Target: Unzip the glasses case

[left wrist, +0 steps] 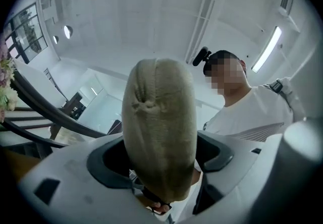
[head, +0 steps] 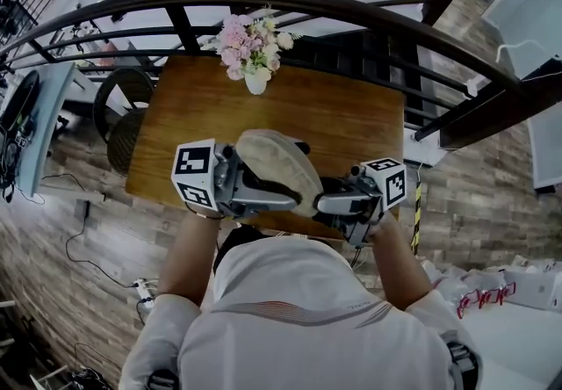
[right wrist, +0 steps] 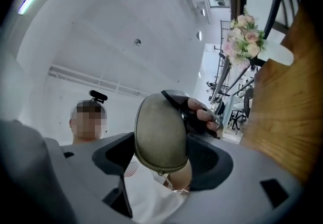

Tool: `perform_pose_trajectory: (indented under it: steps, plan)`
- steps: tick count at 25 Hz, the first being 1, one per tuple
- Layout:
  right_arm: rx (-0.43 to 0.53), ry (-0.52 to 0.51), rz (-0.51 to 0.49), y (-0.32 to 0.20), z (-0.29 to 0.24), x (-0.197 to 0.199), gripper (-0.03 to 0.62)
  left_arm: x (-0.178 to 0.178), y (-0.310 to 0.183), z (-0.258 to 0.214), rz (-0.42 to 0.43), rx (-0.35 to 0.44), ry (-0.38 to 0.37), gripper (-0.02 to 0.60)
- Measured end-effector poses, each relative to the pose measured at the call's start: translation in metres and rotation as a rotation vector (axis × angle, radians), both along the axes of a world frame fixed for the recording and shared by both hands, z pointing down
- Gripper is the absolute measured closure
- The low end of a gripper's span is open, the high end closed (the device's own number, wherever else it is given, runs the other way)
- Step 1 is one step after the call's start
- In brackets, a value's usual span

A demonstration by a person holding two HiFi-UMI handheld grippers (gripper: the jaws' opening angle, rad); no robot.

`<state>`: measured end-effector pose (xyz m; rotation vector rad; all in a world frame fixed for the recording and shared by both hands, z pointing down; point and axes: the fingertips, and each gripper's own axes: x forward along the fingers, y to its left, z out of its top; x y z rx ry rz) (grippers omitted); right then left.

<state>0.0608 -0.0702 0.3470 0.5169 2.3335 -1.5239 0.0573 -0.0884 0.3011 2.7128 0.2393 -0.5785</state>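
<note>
**Case held up between both grippers**

We hold the beige case [head: 279, 170] over the near part of the wooden table [head: 351, 116], with one gripper at each side. In the head view it lies slanted between the two marker cubes, its far end toward the left and its near end toward the right.

The right gripper [right wrist: 162, 155] is clenched on one rounded end of the case, and both dark pads sit against its sides. The zip line around that end shows no gap, so the case looks closed there. Just behind the case in this view we see a gloved hand [right wrist: 199, 117] with its fingers curled.

The left gripper [left wrist: 160, 160] has its jaws spread wide, with the case standing upright between them. We read it as released: the pads flank the fabric rather than squeeze it. A dent creases the upper part of the case in this view.

At the far edge of the table a white vase of pink flowers [head: 253, 50] stands by the dark railing [head: 351, 10]
</note>
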Motion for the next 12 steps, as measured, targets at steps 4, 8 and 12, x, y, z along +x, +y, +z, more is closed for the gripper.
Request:
perform_pose_trajectory:
  steps: [4,8,12]
  plan:
    - [-0.069,-0.046,-0.078,0.006,-0.001,-0.003,0.220,0.007,0.013,-0.002,0.068,0.021,-0.005,0.252]
    - [-0.100,-0.041,-0.107,0.007,0.001,-0.005,0.219,0.011,0.011,-0.002,0.078,-0.018,0.005,0.253]
    - [-0.097,-0.031,-0.074,0.001,0.001,-0.004,0.217,0.011,0.001,0.000,0.035,-0.050,0.016,0.268]
